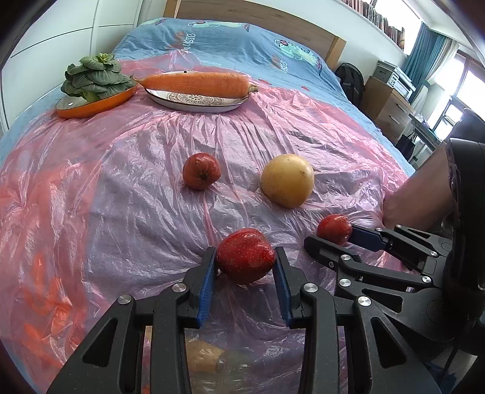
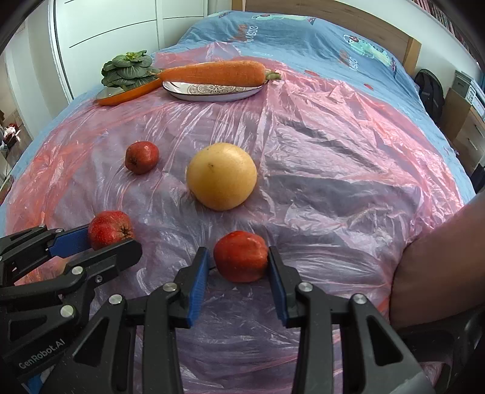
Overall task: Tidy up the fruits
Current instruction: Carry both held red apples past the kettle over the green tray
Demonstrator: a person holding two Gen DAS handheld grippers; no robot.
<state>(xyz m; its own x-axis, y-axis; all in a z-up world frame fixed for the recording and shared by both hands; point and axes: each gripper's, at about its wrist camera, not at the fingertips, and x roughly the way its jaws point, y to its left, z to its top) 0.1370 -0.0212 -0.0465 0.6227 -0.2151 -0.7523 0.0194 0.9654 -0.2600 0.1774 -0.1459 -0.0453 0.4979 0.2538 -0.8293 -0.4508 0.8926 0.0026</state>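
Nearest, left hand-held gripper [image 1: 245,272] clamped on a red apple [image 1: 246,255], blue pads [image 1: 207,288] pressed to both its sides, fruit low over the pink plastic sheet [image 1: 121,197]; whether lifted or resting, cannot tell. Just beside it, right hand-held gripper [image 2: 238,274] closed around a second red apple [image 2: 241,256], right pad against the fruit, left pad touching or nearly touching. Same pairing seen crosswise: from the left wrist view, right gripper at the right edge with its apple between the fingers; from the right wrist view, left gripper at the left edge holding its apple. A bare forearm [image 2: 439,266] at the right edge behind the right gripper. Under the sheet, close to the left gripper's base, a blurred yellowish lump [image 1: 203,354], not identifiable. Farther out on the sheet, a large yellow round fruit [image 2: 221,176], and left of it, apart, a third small red apple [image 2: 142,157], both lying free. At the far end, a patterned oval plate [image 2: 212,91] carrying a long carrot [image 2: 215,72], stem end to the right, tip reaching toward an orange dish [image 2: 127,92] just beside, loaded with a leafy green vegetable [image 2: 127,70]. Beneath everything, a bed with a blue printed cover [image 2: 303,36]; beyond, a wooden headboard [image 1: 257,18], white wardrobe doors [image 2: 121,24].
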